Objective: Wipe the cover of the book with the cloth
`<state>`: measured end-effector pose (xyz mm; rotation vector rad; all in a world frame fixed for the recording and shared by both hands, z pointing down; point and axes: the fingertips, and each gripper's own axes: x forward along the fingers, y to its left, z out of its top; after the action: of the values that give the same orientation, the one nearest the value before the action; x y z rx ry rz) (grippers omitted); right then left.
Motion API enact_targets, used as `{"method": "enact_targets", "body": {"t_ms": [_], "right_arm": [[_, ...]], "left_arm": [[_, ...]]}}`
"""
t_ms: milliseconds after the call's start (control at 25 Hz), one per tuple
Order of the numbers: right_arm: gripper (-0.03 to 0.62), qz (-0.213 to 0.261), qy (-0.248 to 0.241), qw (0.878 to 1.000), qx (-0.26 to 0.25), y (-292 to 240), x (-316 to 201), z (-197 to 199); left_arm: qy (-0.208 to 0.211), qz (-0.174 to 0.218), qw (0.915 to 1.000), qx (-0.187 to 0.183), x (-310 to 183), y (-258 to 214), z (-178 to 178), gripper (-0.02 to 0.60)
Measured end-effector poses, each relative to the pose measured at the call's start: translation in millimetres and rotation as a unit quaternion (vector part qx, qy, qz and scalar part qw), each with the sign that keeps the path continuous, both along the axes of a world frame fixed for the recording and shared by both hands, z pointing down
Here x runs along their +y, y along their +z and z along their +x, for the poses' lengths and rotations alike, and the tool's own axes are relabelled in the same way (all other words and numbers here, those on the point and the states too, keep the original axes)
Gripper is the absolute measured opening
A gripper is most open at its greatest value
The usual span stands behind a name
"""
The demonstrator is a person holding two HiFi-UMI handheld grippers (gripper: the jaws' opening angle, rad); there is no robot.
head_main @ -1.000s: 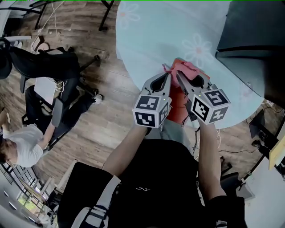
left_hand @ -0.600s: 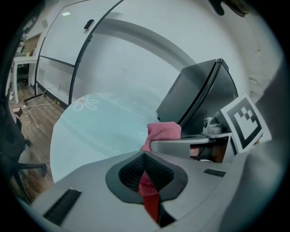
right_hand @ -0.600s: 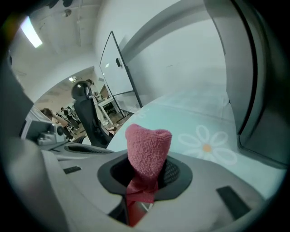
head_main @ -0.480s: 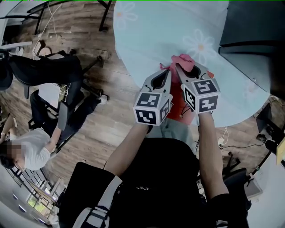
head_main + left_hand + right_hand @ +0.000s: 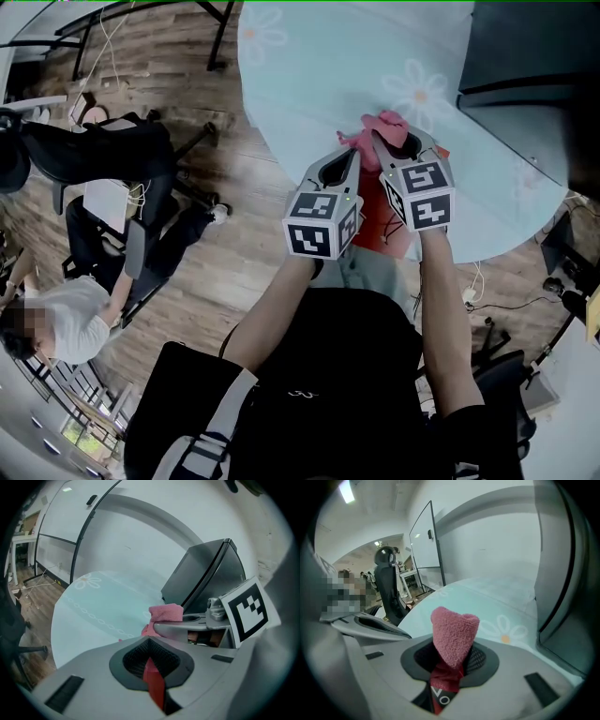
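pink cloth (image 5: 454,630) bunched in right tongs (image 5: 449,674); red book (image 5: 373,220) in left tongs (image 5: 151,670)

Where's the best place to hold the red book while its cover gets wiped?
Its thin near edge, coming from the person's side. The book lies by the table rim, so that edge is reachable and the cover stays free. The left claw grips it there.
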<state>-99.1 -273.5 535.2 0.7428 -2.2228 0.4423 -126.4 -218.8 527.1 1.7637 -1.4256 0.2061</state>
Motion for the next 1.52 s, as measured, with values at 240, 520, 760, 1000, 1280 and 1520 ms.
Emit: {"method": "enact_targets", "body": {"t_ms": [240, 520, 760, 1000, 1280, 1520], "right_arm": [[0.106, -0.004, 0.021, 1.0, 0.0, 1, -1, 17], [0.106, -0.01, 0.053, 0.999, -0.006, 0, -3, 36], [0.106, -0.012, 0.077, 0.997, -0.011, 0, -4, 57], [0.106, -0.013, 0.105, 0.994, -0.016, -1, -6, 77], [0.106, -0.013, 0.136, 0.991, -0.015, -1, -4, 105], [0.106, -0.012, 0.167, 0.986, -0.013, -2, -1, 133]], "left_arm": [[0.021, 0.004, 0.9998, 0.002, 3, -3, 12, 0.014], [0.044, 0.004, 0.999, 0.006, 3, -3, 26, 0.014], [0.06, 0.002, 0.9982, 0.009, 5, -3, 37, 0.014], [0.077, -0.002, 0.997, 0.012, 5, -1, 49, 0.014], [0.107, 0.0, 0.9941, 0.02, 1, -3, 73, 0.014], [0.132, -0.003, 0.991, 0.022, 4, -2, 92, 0.014]]}}
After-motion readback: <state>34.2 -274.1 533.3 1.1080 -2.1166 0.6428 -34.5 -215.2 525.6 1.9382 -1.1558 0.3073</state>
